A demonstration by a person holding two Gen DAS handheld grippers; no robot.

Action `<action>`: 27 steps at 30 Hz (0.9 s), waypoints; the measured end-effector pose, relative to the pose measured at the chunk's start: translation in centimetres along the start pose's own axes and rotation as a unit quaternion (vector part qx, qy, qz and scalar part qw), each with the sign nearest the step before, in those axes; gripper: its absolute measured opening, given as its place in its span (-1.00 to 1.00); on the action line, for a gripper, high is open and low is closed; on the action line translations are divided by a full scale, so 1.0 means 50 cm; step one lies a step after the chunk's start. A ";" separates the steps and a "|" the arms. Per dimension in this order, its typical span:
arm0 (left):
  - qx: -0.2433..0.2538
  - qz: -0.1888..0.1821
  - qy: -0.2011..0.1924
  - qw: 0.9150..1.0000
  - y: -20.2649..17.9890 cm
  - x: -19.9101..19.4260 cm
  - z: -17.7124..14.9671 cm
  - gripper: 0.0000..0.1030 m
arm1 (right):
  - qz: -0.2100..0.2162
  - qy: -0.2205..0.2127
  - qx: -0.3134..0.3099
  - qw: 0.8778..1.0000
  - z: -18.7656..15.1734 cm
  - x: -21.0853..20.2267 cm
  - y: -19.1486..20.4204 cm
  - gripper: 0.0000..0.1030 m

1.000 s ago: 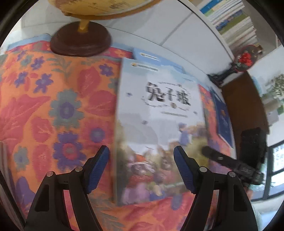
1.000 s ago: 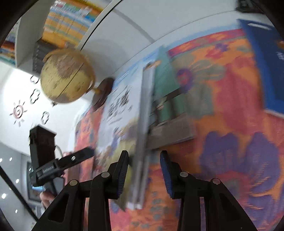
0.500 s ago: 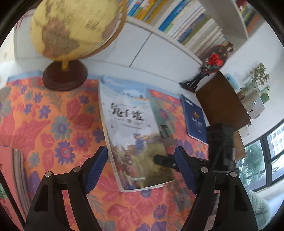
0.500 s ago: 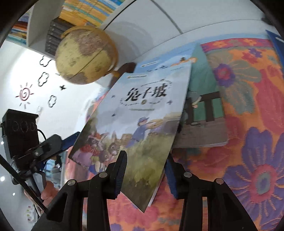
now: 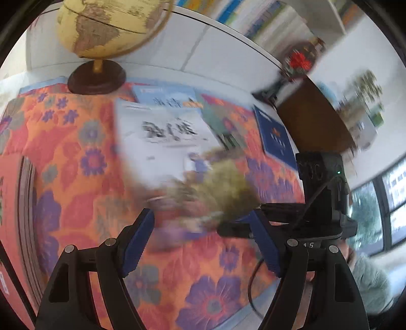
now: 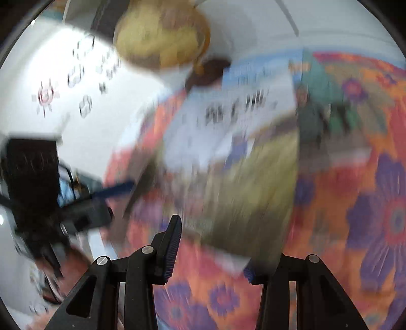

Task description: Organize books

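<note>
Left gripper [image 5: 201, 215]: jaws spread wide, nothing between the blue pads. It hangs over the floral tablecloth [image 5: 76, 203] and points down at the near edge of the picture book [image 5: 165, 142].

Right gripper [image 6: 213, 243]: jaws partly spread. The near corner of the picture book lies between them. That corner sits at the right-hand pad, and a strip of cloth shows between the book and the left-hand pad. Both views are heavily blurred, so contact at the right-hand pad cannot be confirmed.

Picture book: white upper cover with a black title, grassy scene below. It lies in the middle of the cloth and overlaps two other books:
- a light blue book [image 5: 165, 95], whose top edge shows on the far side;
- a green-covered book [image 5: 220, 119], on the right side.

A dark blue book [image 5: 275, 137] lies flat, apart, nearer the right edge of the cloth. A red-covered stack [image 5: 10, 203] sits at the left edge.

A globe [image 5: 109, 25] on a dark round base stands at the far edge of the cloth, just beside the light blue book. Behind it runs a white cabinet [image 5: 203, 55], with shelved books [image 5: 253, 22] above. A red flower ornament [image 5: 299, 59] stands at the cabinet's right end, next to a brown desk [image 5: 312, 121].
</note>
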State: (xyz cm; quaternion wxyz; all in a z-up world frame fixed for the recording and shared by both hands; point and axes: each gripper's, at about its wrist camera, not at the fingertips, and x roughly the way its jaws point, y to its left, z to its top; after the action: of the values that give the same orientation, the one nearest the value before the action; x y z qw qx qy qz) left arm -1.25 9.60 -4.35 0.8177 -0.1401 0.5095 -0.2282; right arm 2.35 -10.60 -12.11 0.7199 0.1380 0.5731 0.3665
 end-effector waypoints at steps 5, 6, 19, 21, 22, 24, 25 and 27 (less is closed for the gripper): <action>-0.038 0.054 0.002 0.998 0.049 0.020 -0.006 0.47 | -0.023 -0.072 0.060 0.995 -0.007 -0.065 -0.076 -0.19; -0.050 0.060 0.004 0.997 0.062 0.035 0.000 0.47 | -0.031 -0.079 0.075 0.994 0.009 -0.067 -0.093 -0.18; -0.052 0.033 0.000 0.998 0.050 0.062 0.002 0.62 | -0.028 -0.048 0.058 0.997 0.020 -0.019 -0.026 -0.01; -0.023 0.007 -0.006 1.000 0.014 0.017 -0.034 0.62 | -0.027 -0.032 0.047 0.998 -0.019 -0.017 -0.003 -0.02; -0.010 0.007 -0.004 1.000 -0.001 0.000 -0.060 0.62 | -0.022 -0.022 0.042 0.999 -0.041 -0.017 0.002 -0.02; 0.004 0.012 0.004 1.000 -0.018 -0.017 -0.115 0.62 | -0.013 0.002 0.021 1.000 -0.108 -0.017 0.025 -0.02; 0.009 0.013 0.013 1.000 -0.019 -0.023 -0.147 0.62 | -0.011 0.007 0.016 1.000 -0.133 -0.018 0.034 -0.02; 0.008 0.011 0.029 0.999 -0.007 -0.023 -0.201 0.62 | 0.005 0.025 -0.003 1.000 -0.180 -0.025 0.051 -0.02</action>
State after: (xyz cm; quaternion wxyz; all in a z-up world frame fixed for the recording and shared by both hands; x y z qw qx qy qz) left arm -10.80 9.94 -7.74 0.8060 -0.1214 0.5329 -0.2274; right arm -7.02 -11.66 -12.35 0.7037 0.1293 0.5891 0.3756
